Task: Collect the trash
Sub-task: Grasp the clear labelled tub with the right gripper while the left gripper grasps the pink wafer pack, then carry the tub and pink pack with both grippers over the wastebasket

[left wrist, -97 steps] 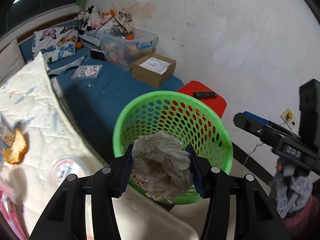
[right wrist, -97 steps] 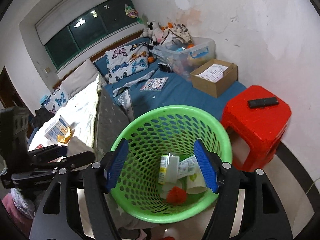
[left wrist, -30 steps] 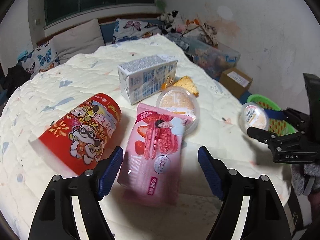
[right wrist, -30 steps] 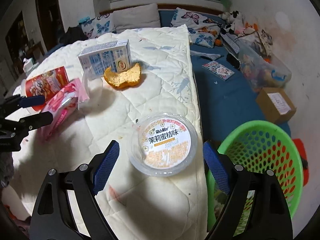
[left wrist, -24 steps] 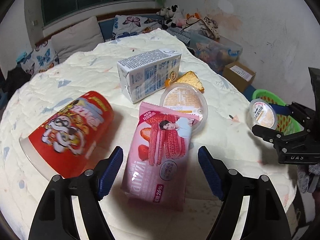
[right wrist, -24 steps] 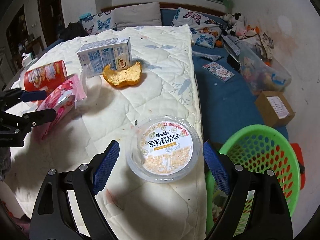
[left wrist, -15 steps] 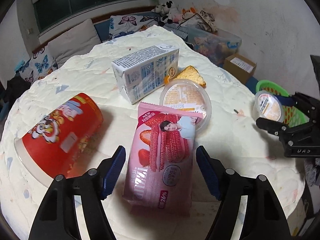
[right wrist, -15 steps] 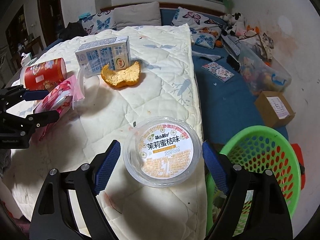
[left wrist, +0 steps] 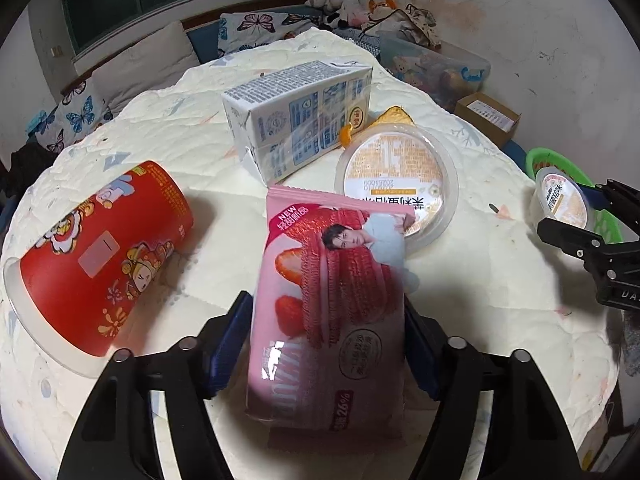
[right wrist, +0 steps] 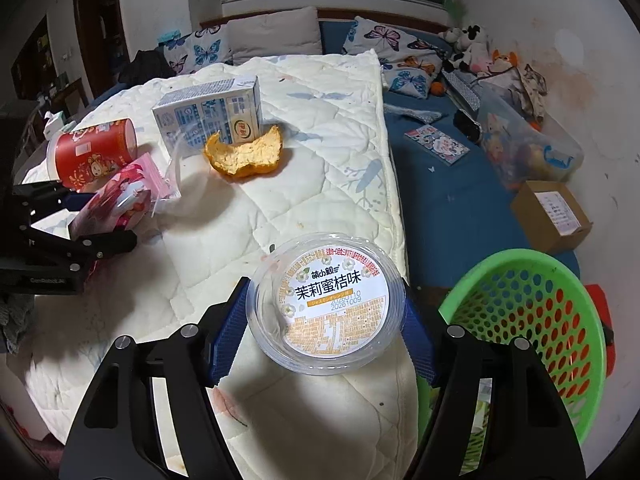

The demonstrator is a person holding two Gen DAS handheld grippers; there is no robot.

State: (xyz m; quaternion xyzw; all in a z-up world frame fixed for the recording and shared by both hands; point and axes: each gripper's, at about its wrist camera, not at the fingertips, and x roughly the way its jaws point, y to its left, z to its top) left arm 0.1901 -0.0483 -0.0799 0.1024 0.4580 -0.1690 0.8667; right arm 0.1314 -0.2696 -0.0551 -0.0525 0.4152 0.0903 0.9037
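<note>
Cream quilted bedding (left wrist: 192,148) carries the litter. At the far left in the left wrist view a red cartoon-printed paper cup (left wrist: 100,260) lies on its side; just right of it the left gripper (left wrist: 326,340) has its blue pads against both long edges of a pink strawberry snack packet (left wrist: 332,304), jaws closed on it. Behind stand a white and blue carton (left wrist: 300,120) and a clear plastic tub with an orange label (left wrist: 396,176). Further right, in the right wrist view, the right gripper (right wrist: 324,332) clamps a second clear round tub with a white label (right wrist: 326,312), by the quilt's edge. Orange peel (right wrist: 244,156) lies by the carton, and a green perforated plastic basket (right wrist: 560,360) sits beside the bed at far right.
</note>
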